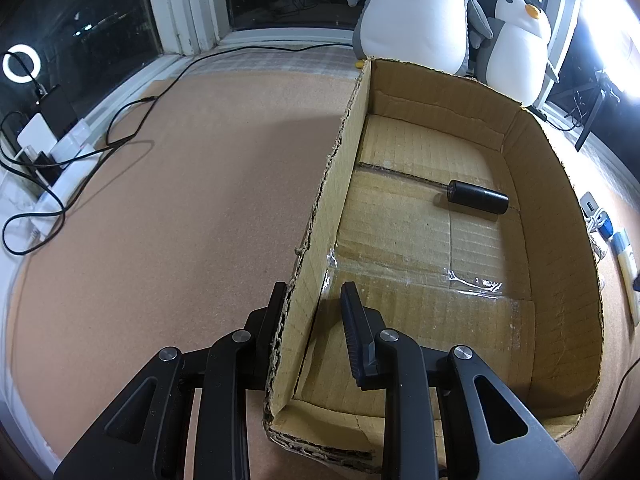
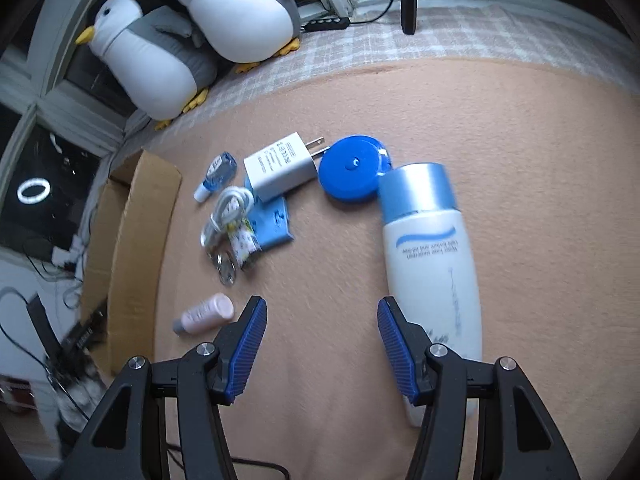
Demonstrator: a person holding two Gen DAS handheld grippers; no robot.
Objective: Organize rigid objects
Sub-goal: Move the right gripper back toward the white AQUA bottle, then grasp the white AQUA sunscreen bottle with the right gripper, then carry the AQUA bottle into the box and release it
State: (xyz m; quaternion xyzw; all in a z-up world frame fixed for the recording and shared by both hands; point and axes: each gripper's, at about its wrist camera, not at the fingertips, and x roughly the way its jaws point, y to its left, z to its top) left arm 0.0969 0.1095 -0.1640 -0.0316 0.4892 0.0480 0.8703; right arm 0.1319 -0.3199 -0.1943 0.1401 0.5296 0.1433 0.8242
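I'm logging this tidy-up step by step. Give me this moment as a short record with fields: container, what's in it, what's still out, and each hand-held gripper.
container: cardboard box, open top, on the tan mat
inside: one black cylinder lying on its side
still out: white lotion bottle, blue round case, white charger, pink tube, small blue bottle, coiled cable
left hand-held gripper: clamped on the box's side wall
right hand-held gripper: open, empty, beside the lotion bottle

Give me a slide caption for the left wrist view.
Left gripper clamps cardboard box wall; black cylinder lies inside.
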